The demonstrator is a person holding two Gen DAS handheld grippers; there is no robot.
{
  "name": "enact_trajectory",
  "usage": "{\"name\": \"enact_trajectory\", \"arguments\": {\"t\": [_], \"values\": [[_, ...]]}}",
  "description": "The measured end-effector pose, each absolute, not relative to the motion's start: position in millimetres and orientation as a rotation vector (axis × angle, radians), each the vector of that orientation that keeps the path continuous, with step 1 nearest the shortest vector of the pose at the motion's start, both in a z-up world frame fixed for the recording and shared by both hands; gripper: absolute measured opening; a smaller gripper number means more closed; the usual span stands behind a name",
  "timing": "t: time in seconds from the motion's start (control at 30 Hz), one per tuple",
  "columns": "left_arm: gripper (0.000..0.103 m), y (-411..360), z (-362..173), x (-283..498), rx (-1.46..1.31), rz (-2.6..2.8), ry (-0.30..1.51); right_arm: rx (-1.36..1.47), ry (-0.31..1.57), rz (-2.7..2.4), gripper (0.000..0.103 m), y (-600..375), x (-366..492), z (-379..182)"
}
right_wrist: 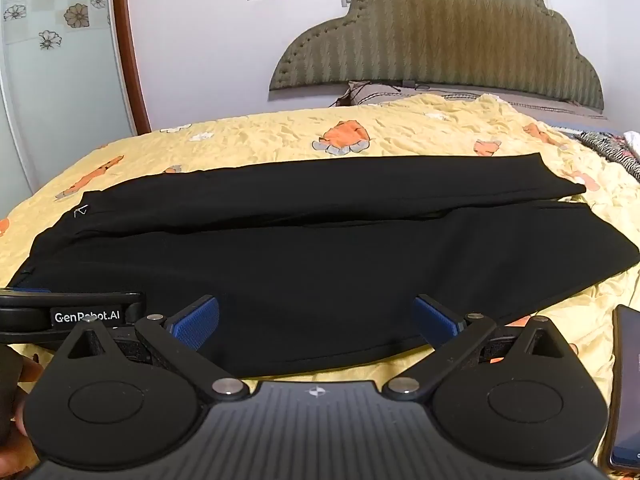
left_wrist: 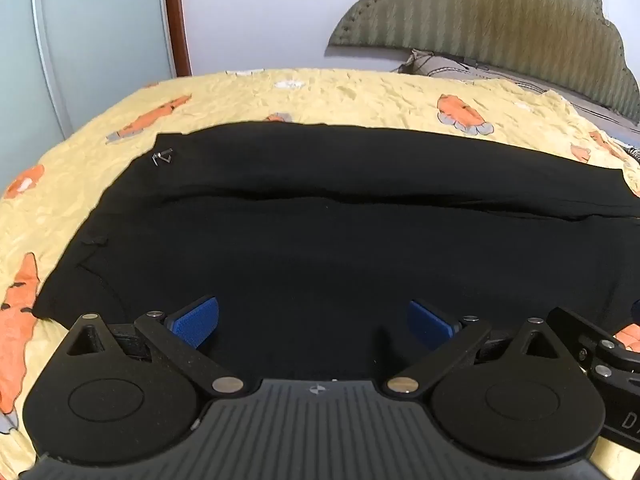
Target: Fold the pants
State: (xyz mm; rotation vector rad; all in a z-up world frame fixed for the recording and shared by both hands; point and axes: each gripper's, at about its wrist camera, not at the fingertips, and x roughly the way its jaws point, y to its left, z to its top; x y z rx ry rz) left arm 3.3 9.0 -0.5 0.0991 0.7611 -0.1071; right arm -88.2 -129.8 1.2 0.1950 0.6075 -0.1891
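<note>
Left wrist view: black fabric pants (left_wrist: 320,240) lie flat, legs side by side, near the yellow carrot-print bed's (left_wrist: 360,92) front edge, ready for folding; left gripper (left_wrist: 312,322) and right gripper (right_wrist: 316,322) hover, jaws released, empty.

Left claw (left_wrist: 314,322) wide open, blue pads (left_wrist: 196,320) apart, nothing between them, hovering over black pants (left_wrist: 320,240) spread flat on yellow bedspread (left_wrist: 360,96) with orange print. Small white logo (left_wrist: 162,157) near the pants' far-left corner. Padded headboard (left_wrist: 500,12) upper right.
</note>
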Motion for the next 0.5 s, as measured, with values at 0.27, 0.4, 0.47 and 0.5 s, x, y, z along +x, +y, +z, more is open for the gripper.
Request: {"name": "enact_trajectory", "arguments": {"t": [0.27,0.4,0.47,0.5], "values": [[0.102,3.8,2.2,-1.3,0.144,-0.091,0.735,0.216,0.62,-0.179,0.103,-133.1,-85.5,0.7],[0.103,2.0,2.9,-0.2,0.141,-0.084,0.736,0.221,0.627,-0.186,0.103,-134.1,-84.1,1.4],[0.103,3.3,2.7,0.7,0.125,-0.091,0.74,0.219,0.623,-0.195,0.103,-134.3,-84.9,1.7],[0.103,4.1,2.7,1.6,0.116,-0.087,0.743,0.218,0.622,-0.199,0.103,-134.3,-86.0,2.1]]}}
